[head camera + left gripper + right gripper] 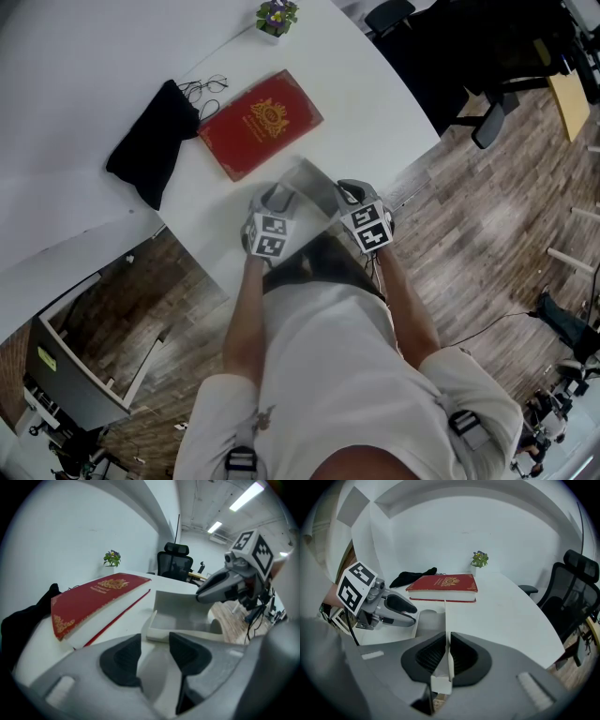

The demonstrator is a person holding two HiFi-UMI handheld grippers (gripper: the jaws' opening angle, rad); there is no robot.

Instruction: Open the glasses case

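The white-grey glasses case (314, 187) lies open at the near edge of the white table (94, 56), between my two grippers. My right gripper (448, 656) is shut on the thin raised lid (446, 620), which stands edge-on between its pads. In the left gripper view the right gripper (201, 594) meets the lid's top edge above the shallow tray (180, 616). My left gripper (154, 656) holds the tray's near-left end, and pale material fills the gap between its pads. From the right gripper view, the left gripper (414, 612) clamps the tray's side wall.
A red book (260, 123) with gold print lies just beyond the case. A black pouch (150, 141) and a pair of glasses (202, 89) sit farther left, and a small potted plant (277, 16) at the back. Black office chairs (487, 56) stand on the wood floor to the right.
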